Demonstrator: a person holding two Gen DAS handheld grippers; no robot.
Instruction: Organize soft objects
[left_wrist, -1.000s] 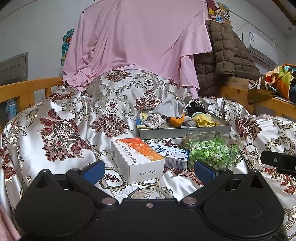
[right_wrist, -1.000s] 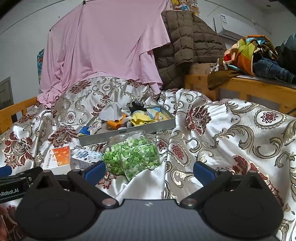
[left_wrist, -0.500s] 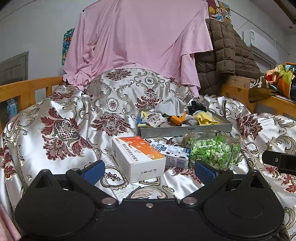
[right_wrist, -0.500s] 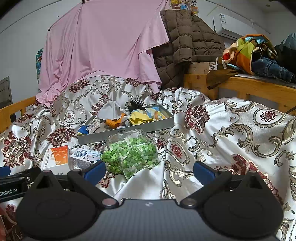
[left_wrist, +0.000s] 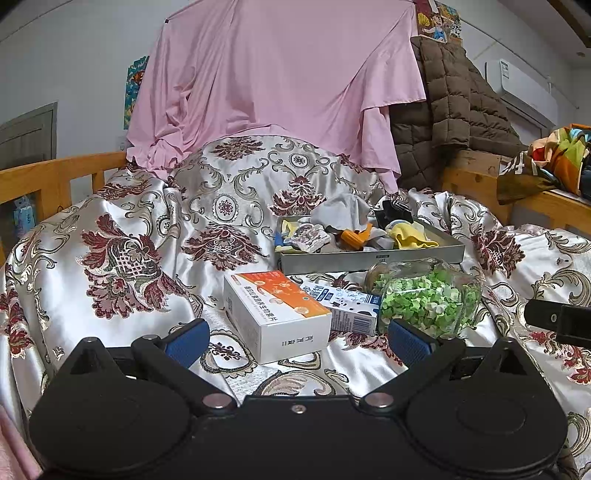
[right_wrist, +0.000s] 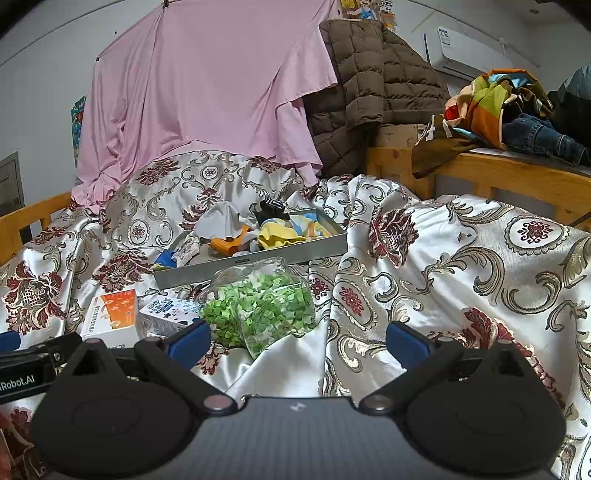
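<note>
ahead of both fingers, beyond jar (left_wrist: 428, 295) and boxes (left_wrist: 275, 310), on the bed: tray (left_wrist: 369, 256) heaped with soft cloths (left_wrist: 410, 236). left gripper (left_wrist: 297, 334) and right gripper (right_wrist: 297, 338) spread wide, empty. light, limp, likely slippery; best pinched at a raised fold.

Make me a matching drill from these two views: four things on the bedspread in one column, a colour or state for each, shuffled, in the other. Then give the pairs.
Things:
1. jar
2. tray
3. carton box
4. left gripper

Descriptions:
A. grey metal, holding a heap of small cloth items
B. white with an orange top
C. fingers spread, nothing between them
D. clear glass on its side, full of green and white bits

Pairs: 1-D, 2-A, 3-B, 4-C
</note>
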